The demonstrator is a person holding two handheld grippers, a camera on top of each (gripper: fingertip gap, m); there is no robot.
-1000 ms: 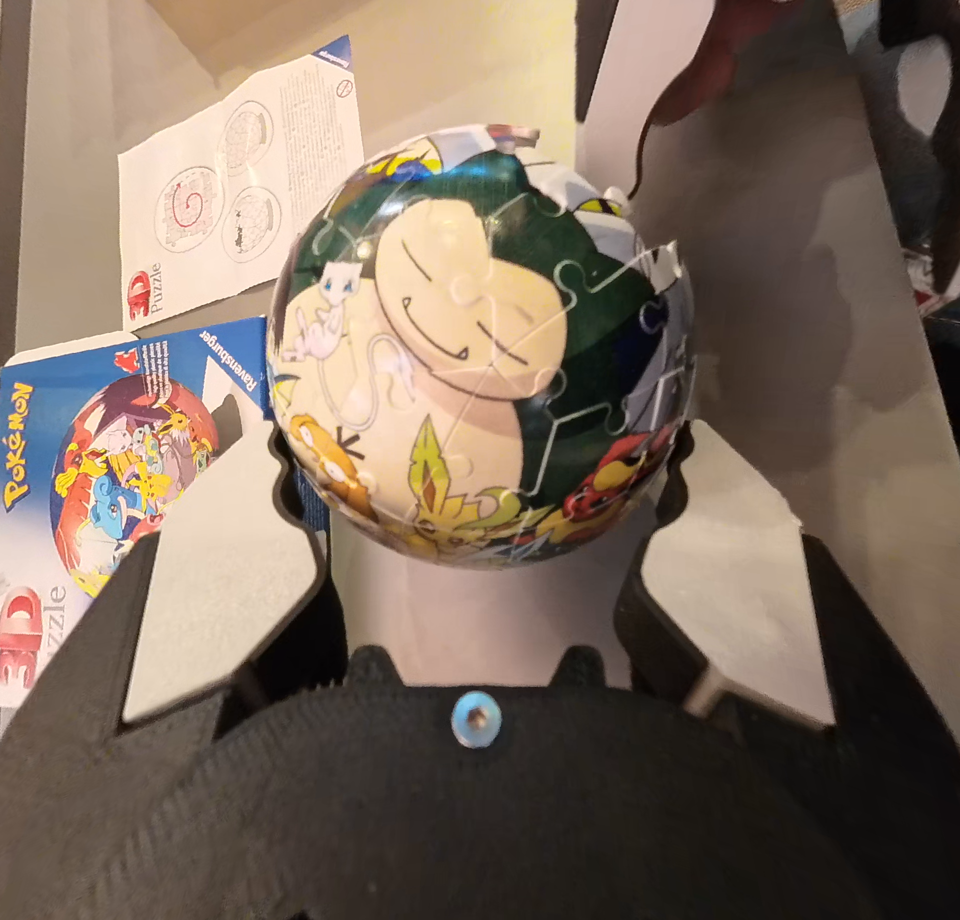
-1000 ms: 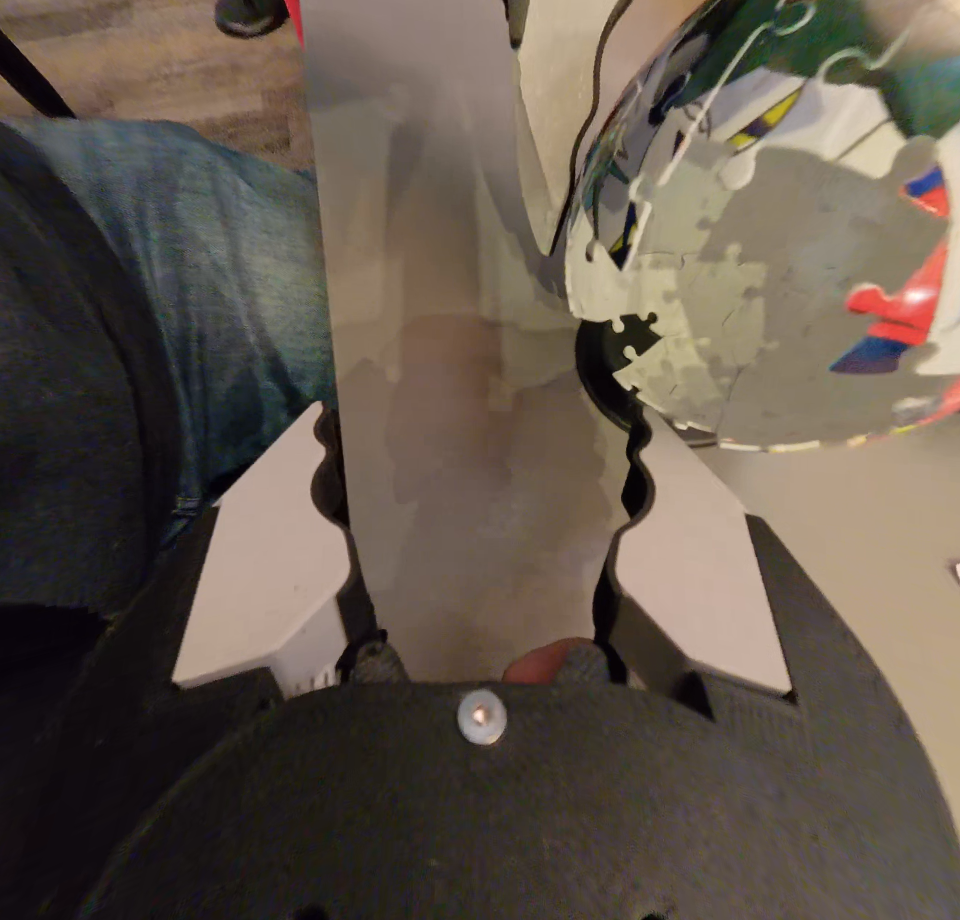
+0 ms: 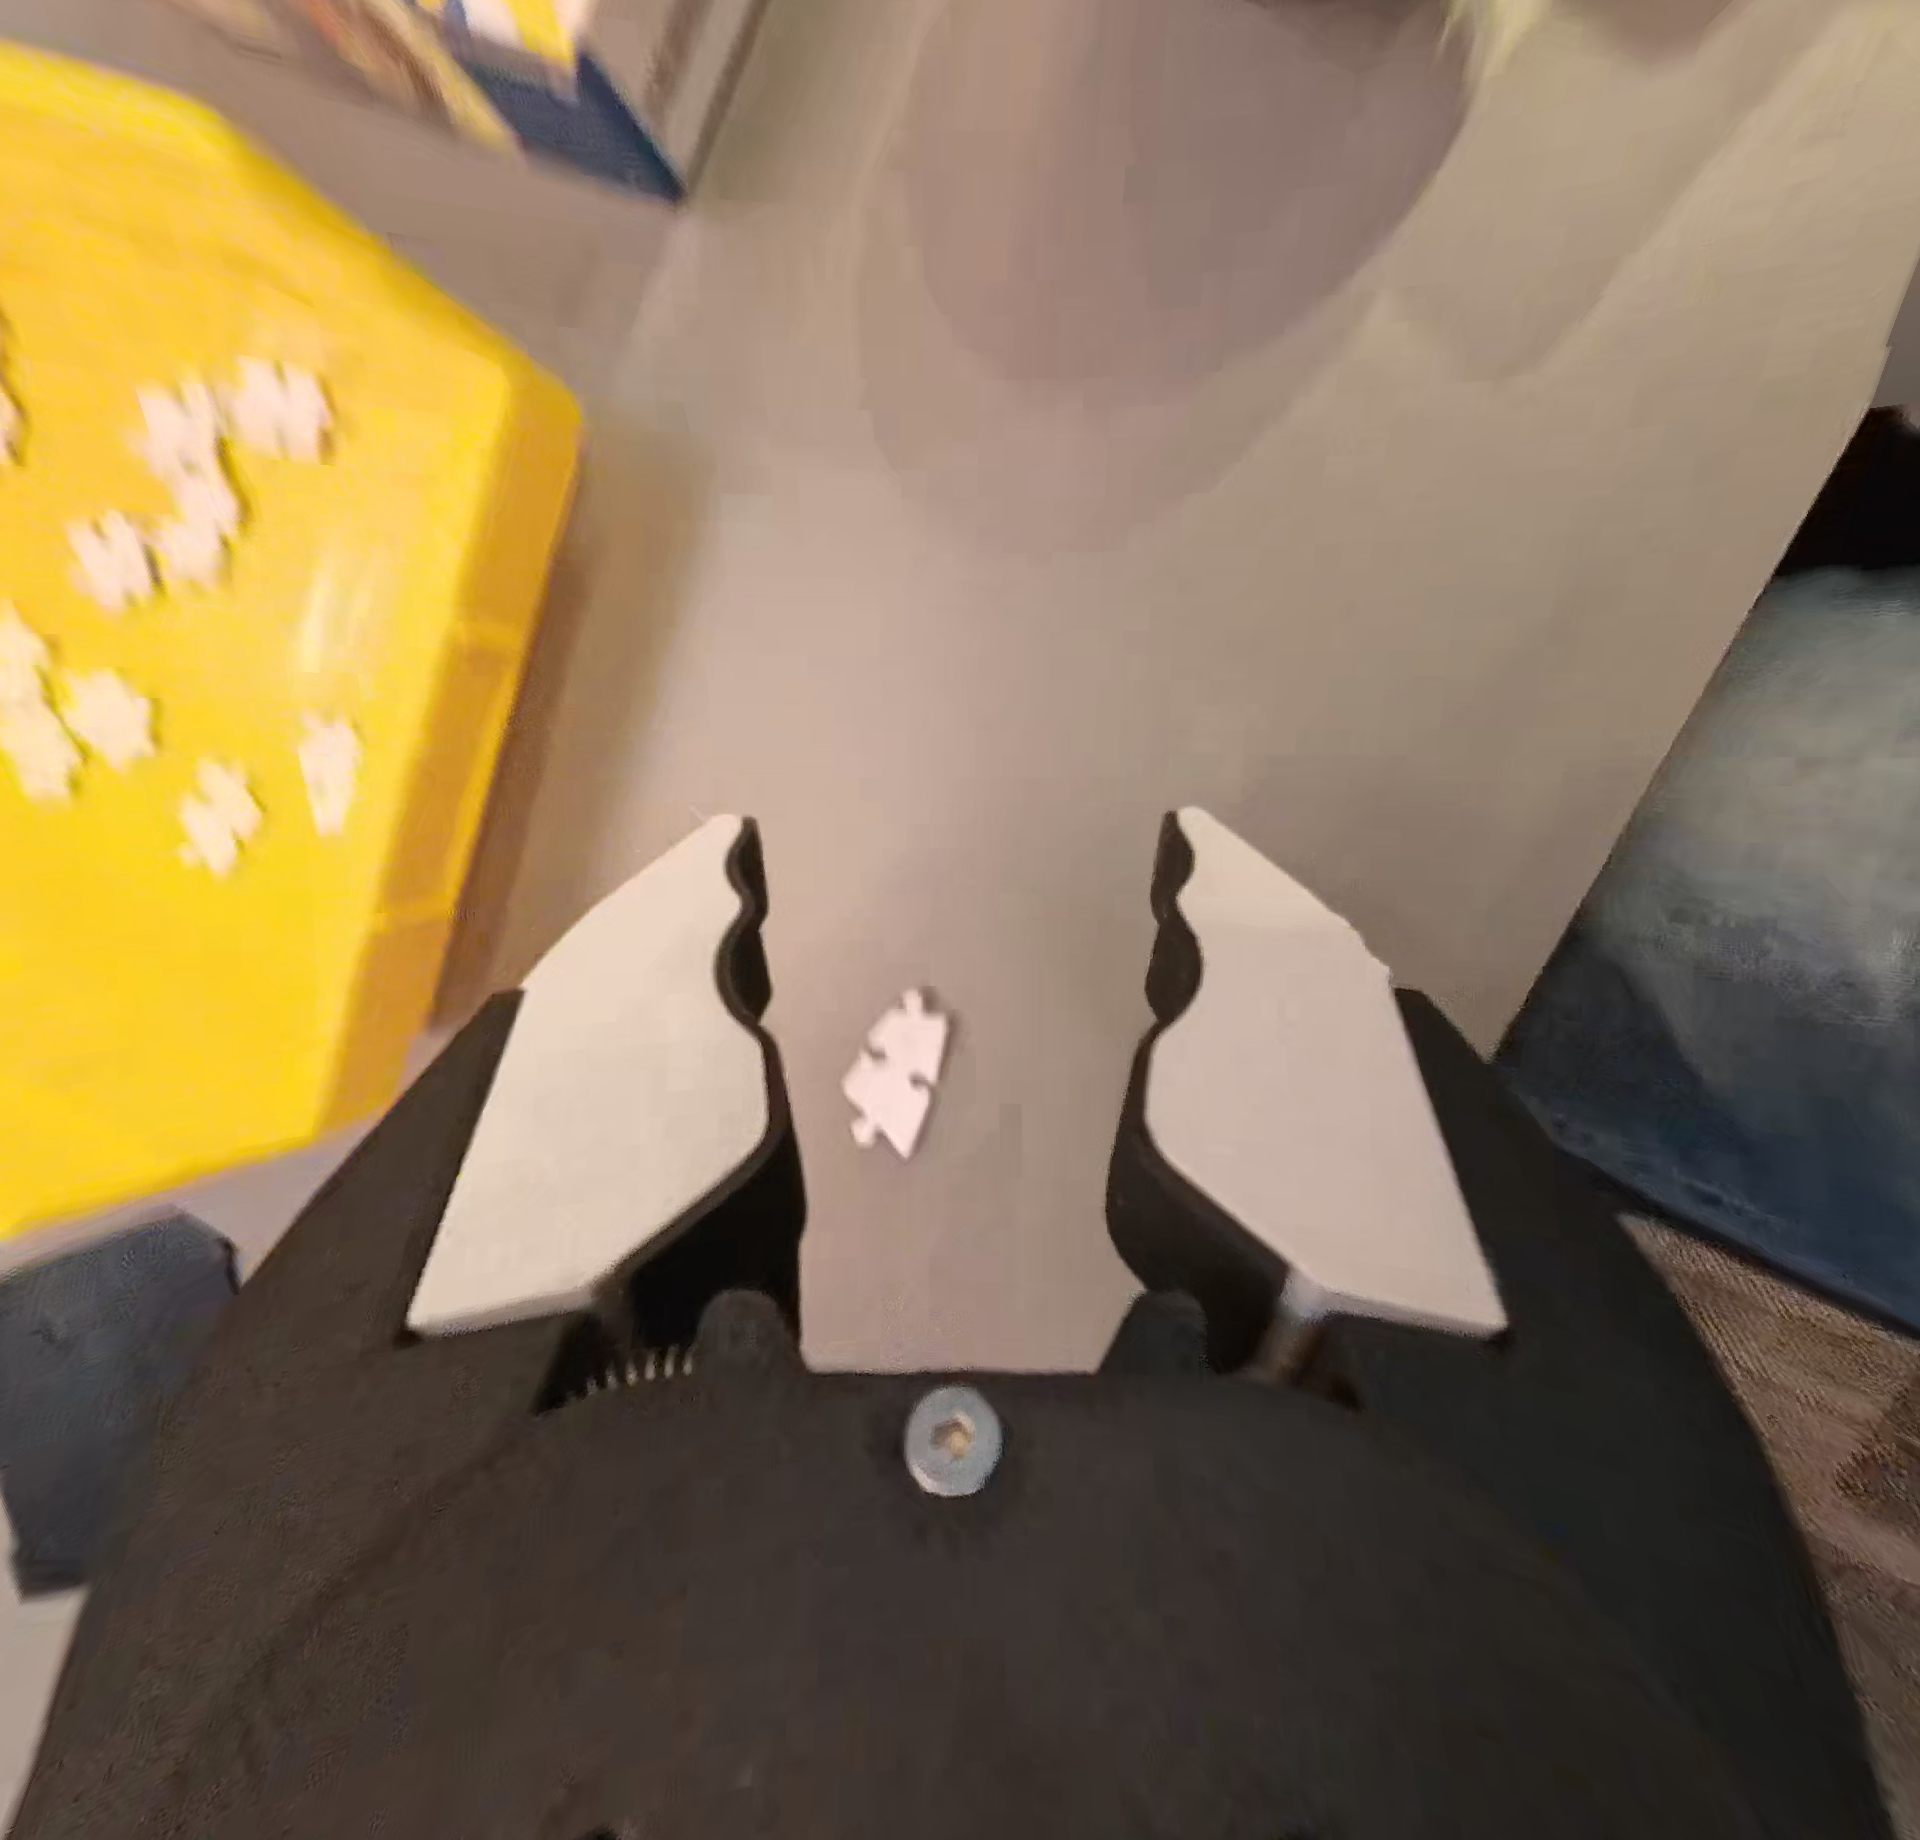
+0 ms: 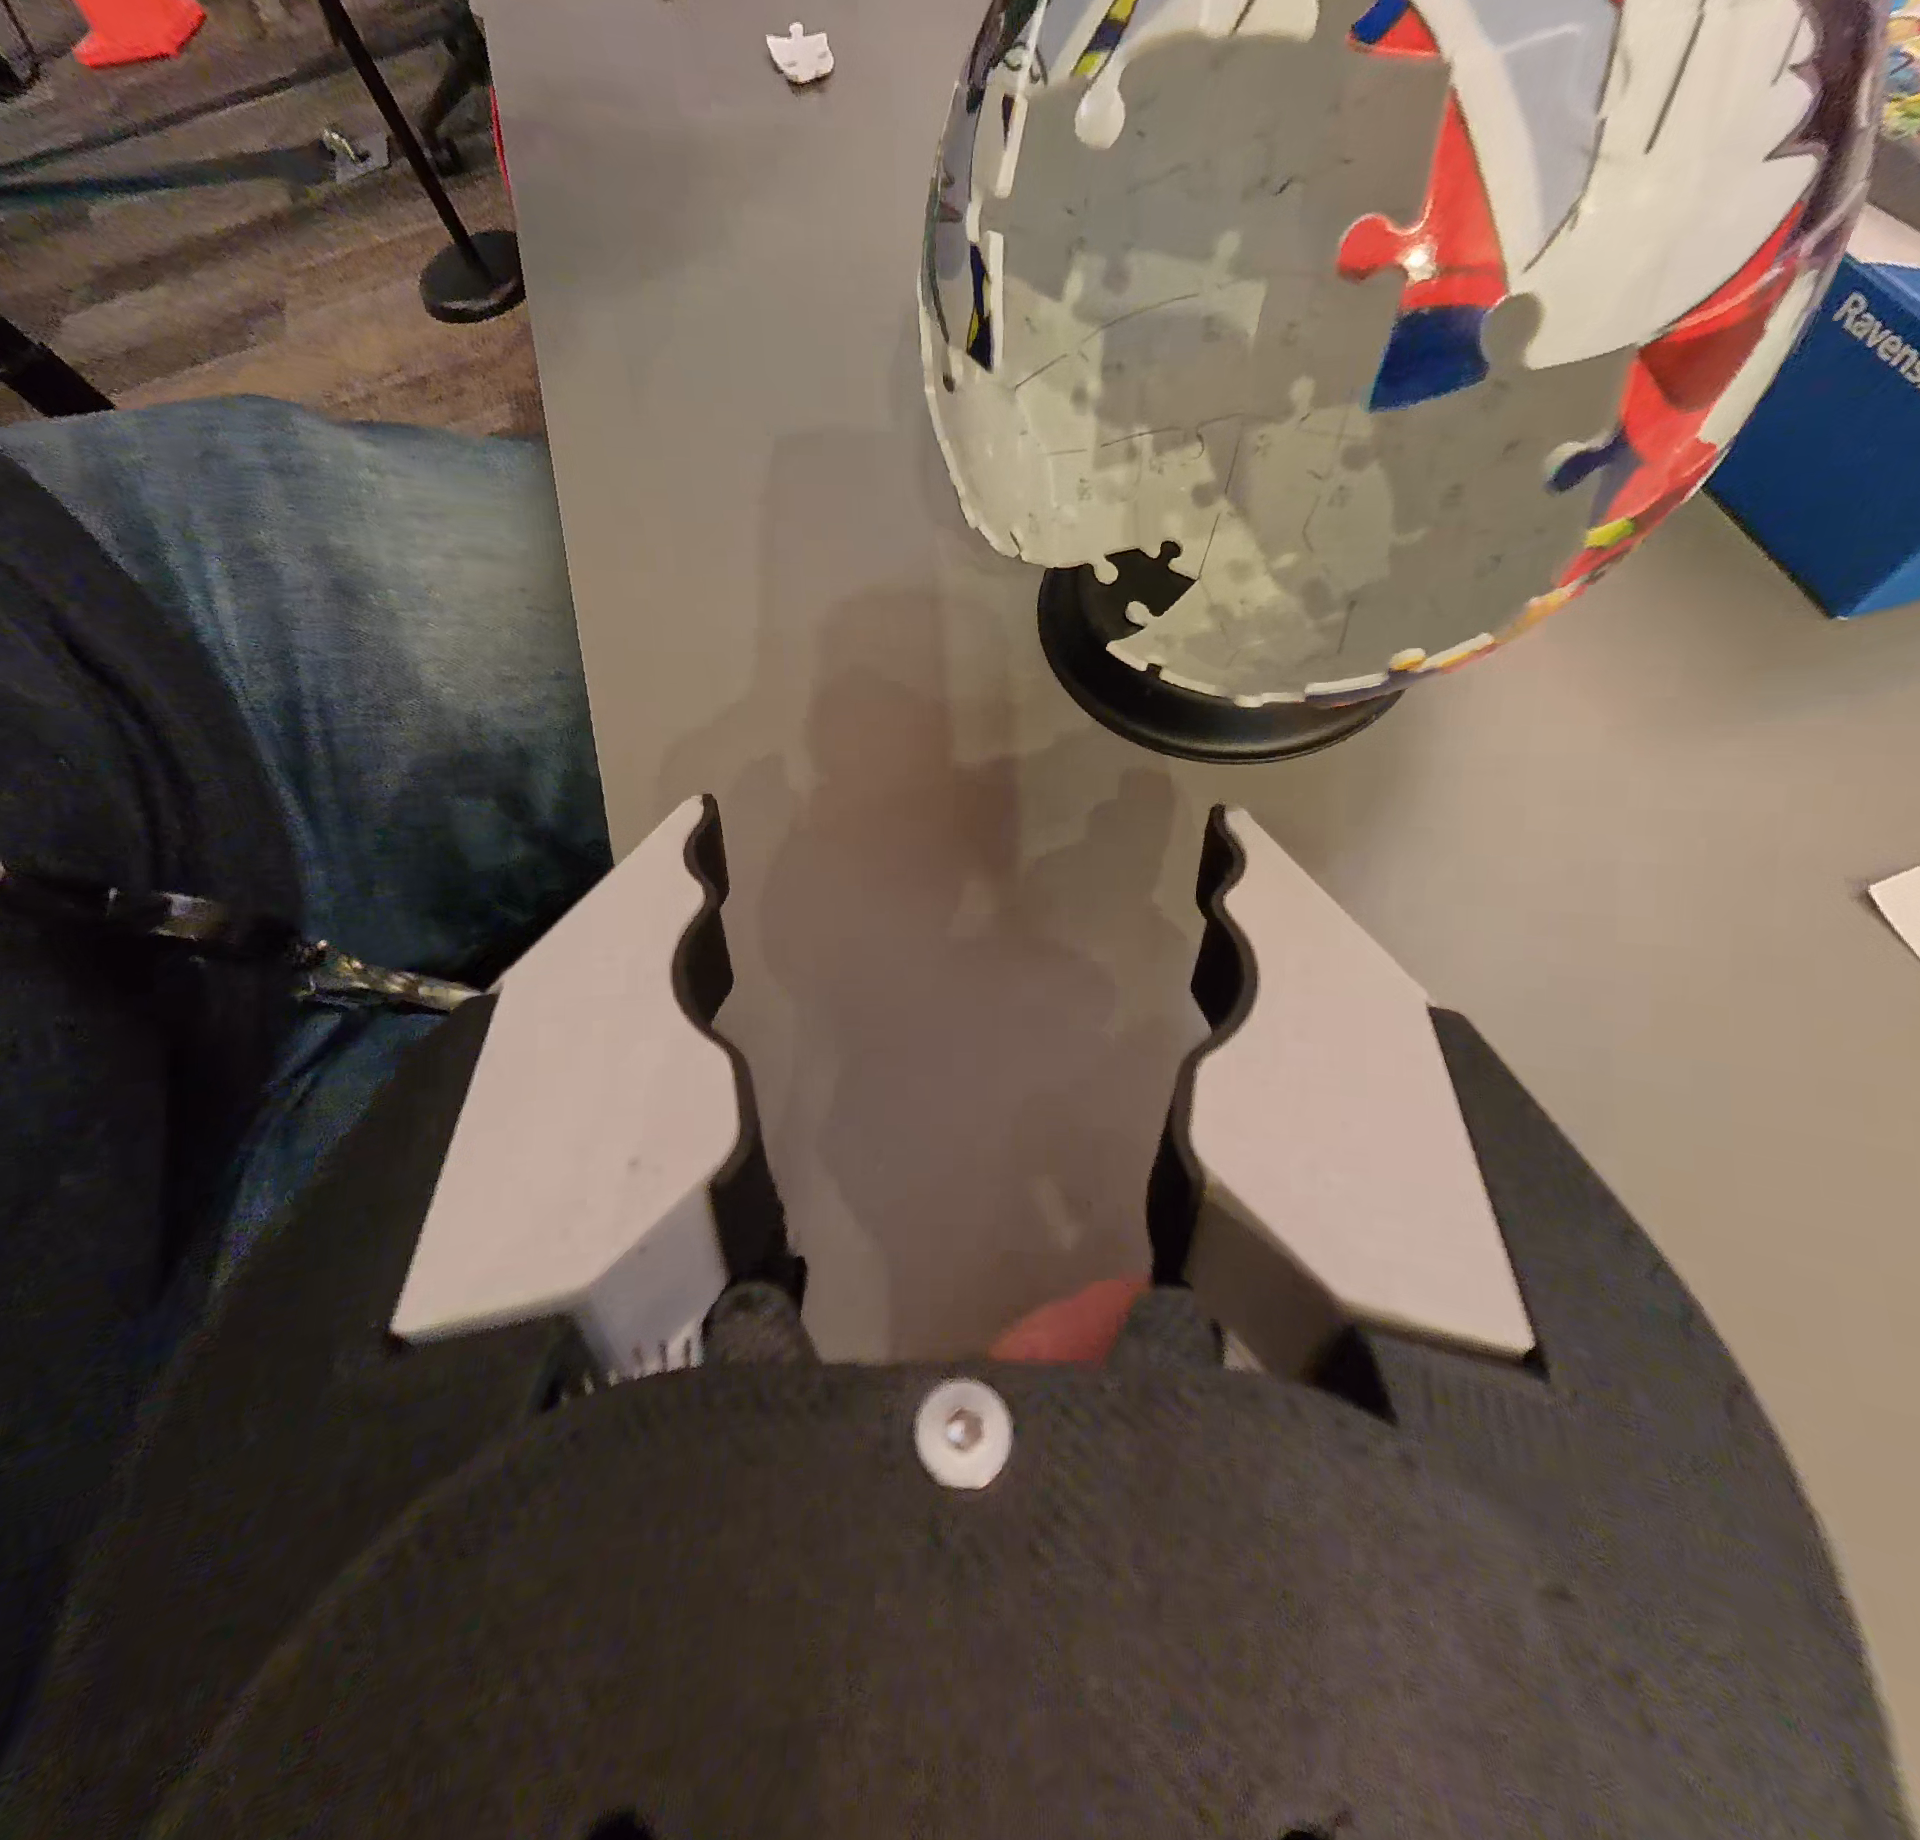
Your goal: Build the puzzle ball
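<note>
**Fetching the next piece for the ball**

Your left tongs [image 3: 958, 845] stand apart and empty, hanging over a loose puzzle piece [image 3: 902, 1071] that lies pale side up on the grey desk [image 3: 1039, 543], framed between the two fingers. Judging by that, you are in the pick-up step. The next move calls for lowering straight onto the piece and pinching it by its edges; it lies flat and thin, so a shallow bite could slide it away. To the left sits the yellow tray [image 3: 343, 959] with more pale pieces, blurred in this view.

Your right tongs [image 4: 961, 824] are also apart and hold nothing. Beyond them the puzzle ball [image 4: 1403, 336] rests on its black stand [image 4: 1143, 710], with a wide gap still open on the near side showing its grey inside. A blue box [image 4: 1829, 460] lies behind it.
</note>
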